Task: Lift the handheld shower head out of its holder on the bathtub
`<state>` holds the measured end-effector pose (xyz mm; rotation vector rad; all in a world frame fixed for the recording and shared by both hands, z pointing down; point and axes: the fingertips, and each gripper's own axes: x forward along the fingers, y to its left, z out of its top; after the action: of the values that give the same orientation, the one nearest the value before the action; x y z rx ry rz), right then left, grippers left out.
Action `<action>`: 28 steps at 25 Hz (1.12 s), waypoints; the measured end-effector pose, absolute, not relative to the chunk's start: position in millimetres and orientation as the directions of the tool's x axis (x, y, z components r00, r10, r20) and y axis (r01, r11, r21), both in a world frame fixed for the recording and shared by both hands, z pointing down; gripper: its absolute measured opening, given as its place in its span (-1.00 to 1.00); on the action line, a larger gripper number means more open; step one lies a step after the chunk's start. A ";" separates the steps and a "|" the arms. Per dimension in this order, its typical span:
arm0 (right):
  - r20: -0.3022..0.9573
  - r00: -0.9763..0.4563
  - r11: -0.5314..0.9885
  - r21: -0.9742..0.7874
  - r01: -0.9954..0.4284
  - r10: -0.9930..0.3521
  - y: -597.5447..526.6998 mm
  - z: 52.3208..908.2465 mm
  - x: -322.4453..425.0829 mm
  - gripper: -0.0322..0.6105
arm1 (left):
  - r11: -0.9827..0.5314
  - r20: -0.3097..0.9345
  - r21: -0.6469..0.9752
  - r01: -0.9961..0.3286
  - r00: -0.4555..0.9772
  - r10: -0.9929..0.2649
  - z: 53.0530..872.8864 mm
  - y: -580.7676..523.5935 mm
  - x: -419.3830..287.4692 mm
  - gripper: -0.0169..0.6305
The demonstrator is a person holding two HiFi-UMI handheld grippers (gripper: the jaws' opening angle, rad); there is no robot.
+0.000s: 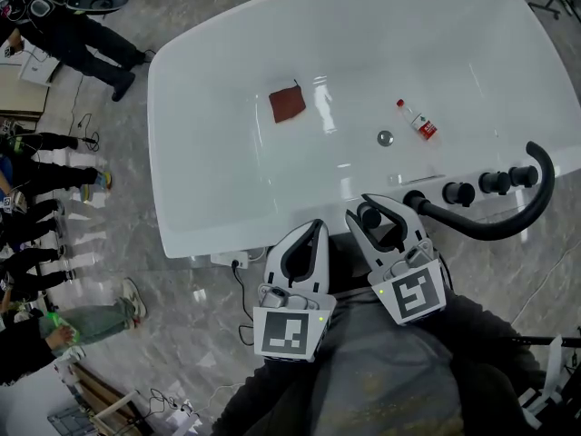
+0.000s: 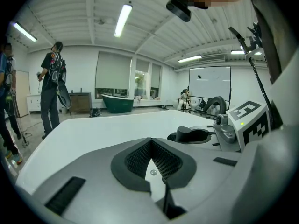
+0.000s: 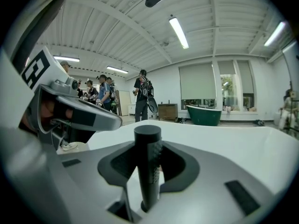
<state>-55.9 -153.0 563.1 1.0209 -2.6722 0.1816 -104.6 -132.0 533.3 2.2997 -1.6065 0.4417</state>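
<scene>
The white bathtub [image 1: 177,143] fills the head view. On its near rim stands the handheld shower head [image 1: 369,216], a black upright stick in its holder. My right gripper [image 1: 375,211] has its jaws standing apart around it. In the right gripper view the shower head [image 3: 147,167] rises between the pads with a gap on each side, so the right gripper [image 3: 148,141] is open. My left gripper [image 1: 314,229] hangs just left of it at the rim, its tips together and nothing between them. The left gripper view shows the left gripper [image 2: 150,146] shut and the shower head [image 2: 188,133] to its right.
A black curved pipe [image 1: 508,221] and three black knobs [image 1: 458,193] sit on the rim to the right. A red cloth [image 1: 288,104], a small bottle [image 1: 418,122] and the drain [image 1: 385,138] lie in the tub. People [image 1: 82,44] stand left. A cable [image 1: 241,289] lies on the floor.
</scene>
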 end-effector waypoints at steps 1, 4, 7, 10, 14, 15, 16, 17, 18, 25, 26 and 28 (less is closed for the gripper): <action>0.300 -0.712 0.742 -0.020 -0.670 -0.635 -152.9 563.4 -55.9 -0.50 | -0.331 0.414 0.069 -0.941 0.329 -0.849 533.0 -132.1 -104.9 -0.94; 0.306 -0.708 0.739 -0.021 -0.673 -0.636 -152.4 563.5 -56.6 -0.50 | -0.333 0.415 0.072 -0.940 0.332 -0.847 531.7 -132.2 -106.0 -0.94; 0.316 -0.700 0.731 -0.029 -0.682 -0.641 -152.9 564.0 -55.6 -0.50 | -0.337 0.416 0.072 -0.939 0.336 -0.845 528.4 -133.1 -106.3 -0.94; 0.314 -0.696 0.725 -0.031 -0.688 -0.646 -154.8 559.1 -54.7 -0.50 | -0.342 0.414 0.070 -0.937 0.339 -0.845 521.9 -134.2 -107.6 -0.94; 0.278 -0.703 0.730 -0.009 -0.683 -0.654 -158.8 535.4 -57.5 -0.50 | -0.341 0.413 0.072 -0.937 0.339 -0.845 511.9 -134.9 -110.2 -0.94; 0.274 -0.705 0.731 -0.009 -0.682 -0.654 -159.2 531.1 -58.9 -0.50 | -0.340 0.411 0.072 -0.938 0.338 -0.846 508.5 -134.7 -110.5 -0.94; 0.273 -0.706 0.732 -0.009 -0.681 -0.654 -159.2 527.4 -59.6 -0.50 | -0.339 0.411 0.072 -0.938 0.338 -0.847 504.8 -134.5 -110.8 -0.94; 0.274 -0.706 0.732 -0.011 -0.682 -0.653 -158.9 523.9 -59.9 -0.50 | -0.338 0.411 0.073 -0.938 0.337 -0.847 500.5 -134.3 -111.0 -0.94; 0.277 -0.705 0.731 -0.013 -0.683 -0.653 -158.6 519.7 -59.9 -0.50 | -0.337 0.410 0.072 -0.939 0.336 -0.848 495.3 -134.4 -111.5 -0.94; 0.264 -0.706 0.733 0.003 -0.681 -0.657 -156.8 475.5 -63.0 -0.50 | -0.337 0.397 0.070 -0.939 0.336 -0.854 453.0 -133.3 -115.1 -0.94; 0.260 -0.705 0.731 0.002 -0.683 -0.660 -156.8 468.4 -63.6 -0.50 | -0.339 0.395 0.070 -0.938 0.338 -0.854 446.5 -133.5 -115.7 -0.94; 0.255 -0.703 0.727 0.000 -0.687 -0.664 -156.7 453.9 -64.3 -0.50 | -0.340 0.392 0.071 -0.938 0.339 -0.855 433.0 -133.9 -116.9 -0.94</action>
<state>-64.3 -156.7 453.9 1.0716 -2.6935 0.1383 -116.9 -133.9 433.0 2.3230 -1.6042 0.4157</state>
